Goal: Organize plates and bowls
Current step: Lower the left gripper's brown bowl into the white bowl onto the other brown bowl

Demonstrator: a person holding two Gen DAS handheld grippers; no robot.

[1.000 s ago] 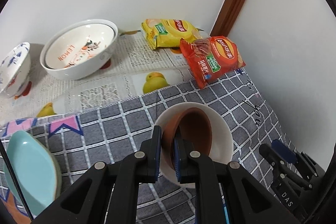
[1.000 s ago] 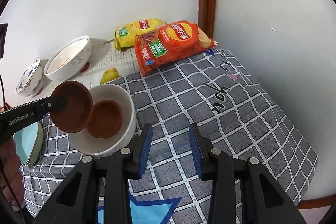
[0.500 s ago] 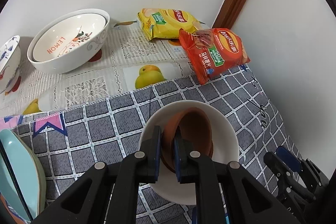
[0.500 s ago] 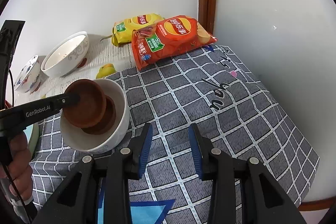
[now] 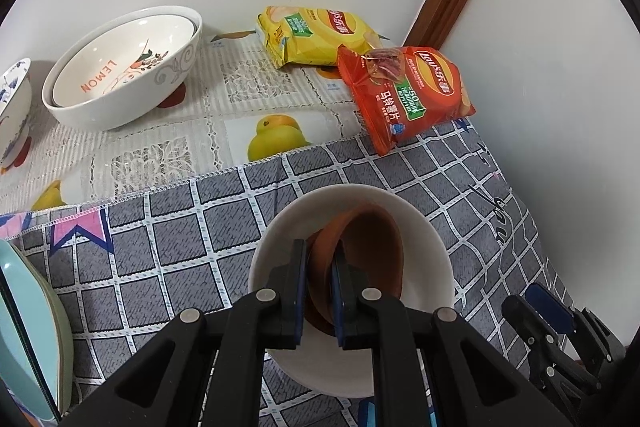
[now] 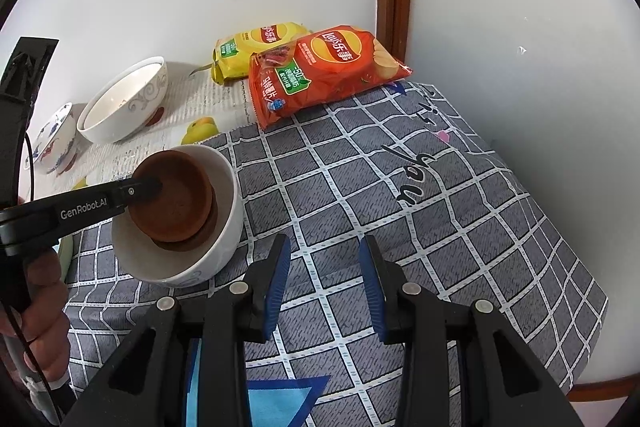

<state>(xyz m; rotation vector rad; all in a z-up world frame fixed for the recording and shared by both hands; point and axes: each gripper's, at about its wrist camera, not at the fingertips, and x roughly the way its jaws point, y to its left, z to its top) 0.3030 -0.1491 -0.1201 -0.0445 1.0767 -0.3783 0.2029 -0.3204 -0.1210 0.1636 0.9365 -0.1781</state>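
My left gripper (image 5: pixel 320 259) is shut on the rim of a small brown bowl (image 5: pixel 372 255), holding it tilted inside a white bowl (image 5: pixel 424 227) on the grey checked cloth. In the right wrist view the brown bowl (image 6: pixel 172 203) rests on a second brown bowl (image 6: pixel 208 227) nested in the white bowl (image 6: pixel 228 223), with the left gripper (image 6: pixel 154 187) coming in from the left. My right gripper (image 6: pixel 324 263) hovers open over the cloth, just right of the white bowl, with nothing between its fingers.
At the back left stand a white "LEMON" bowl (image 5: pixel 120 75) and a blue-patterned bowl (image 5: pixel 12 111). A yellow chip bag (image 5: pixel 316 39) and a red chip bag (image 5: pixel 408 95) lie by the wall corner. Light green plates (image 5: pixel 28 339) sit at the left edge.
My left gripper has lowered the brown bowl from above the white bowl's left rim down into it, onto the other brown bowl. The right gripper has stayed put.
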